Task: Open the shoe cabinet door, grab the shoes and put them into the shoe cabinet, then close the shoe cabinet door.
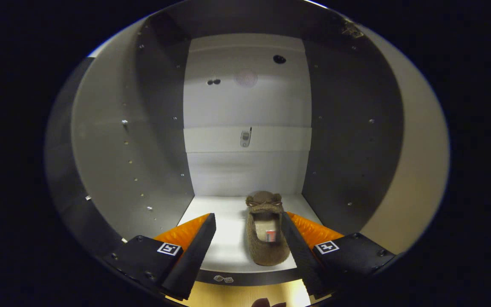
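Observation:
I look straight into the open shoe cabinet (245, 106), with its white back panel and grey side walls. A brown fuzzy slipper (266, 245) lies on the white bottom shelf (224, 221), toe toward the back, heel near the shelf's front edge. My gripper (247, 224) is open, its fingers spread wide just in front of the shelf. The slipper lies between the fingers, close against the inner side of the right finger (296, 243) and well apart from the left finger (194, 247). Neither finger presses on it.
Left cabinet wall (143, 140) and right wall (348, 140) stand close on either side, dotted with shelf-pin holes. A small metal fitting (245, 138) sits on the back rail. A hinge (351, 29) shows at the top right. Yellowish floor (245, 296) lies below the shelf edge.

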Tool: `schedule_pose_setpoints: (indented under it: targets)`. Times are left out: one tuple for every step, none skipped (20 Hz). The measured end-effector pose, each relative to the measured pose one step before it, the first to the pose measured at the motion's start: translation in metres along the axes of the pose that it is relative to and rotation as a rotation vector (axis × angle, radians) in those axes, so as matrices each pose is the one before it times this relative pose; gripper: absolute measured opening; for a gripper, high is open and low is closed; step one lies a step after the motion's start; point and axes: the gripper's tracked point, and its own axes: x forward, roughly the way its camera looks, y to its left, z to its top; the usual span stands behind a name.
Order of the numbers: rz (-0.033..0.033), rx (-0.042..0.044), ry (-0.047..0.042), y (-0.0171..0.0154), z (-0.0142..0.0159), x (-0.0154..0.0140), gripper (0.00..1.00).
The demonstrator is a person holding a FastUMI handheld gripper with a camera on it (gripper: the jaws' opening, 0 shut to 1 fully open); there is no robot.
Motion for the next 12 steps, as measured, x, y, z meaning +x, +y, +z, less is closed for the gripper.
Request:
schedule_pose_setpoints:
  targets:
    - [0.00794,0.01379,-0.01668,0.0009,0.00437,-0.01443,0.98]
    - [0.01054,0.01112,-0.01375,0.00207,0.00414,-0.01475,0.98]
    - [0.00612,0.00844,-0.01941,0.00046,0.0058,-0.01399,0.98]
    - [0.00082,-0.00193,-0.02128,-0.00213,0.00514,-0.01528,0.98]
    - [-0.00318,-0.00359,-0.02065,-0.00208,0.00491,-0.01353,0.98]
    - [-0.00144,0.00022,-0.01508,-0.00115,0.00305,-0.01534,0.98]
    - [0.00308,-0.00107,-0.0156,-0.00046,0.00335,-0.01465,0.97]
    - [-0.00103,-0.00486,-0.01219,-0.00104,0.00294,-0.01343,0.98]
    - [0.00566,-0.00776,-0.01187,0.00016,0.00196,-0.01332,0.98]
    - [-0.00077,-0.00398,-0.00944,-0.0004,0.0002,-0.01414,0.97]
    - [0.00282,0.00335,-0.0023,0.00051,-0.00155,-0.01483,0.97]
    - [0.00331,-0.00301,-0.00815,0.00147,-0.00163,-0.01274,0.97]
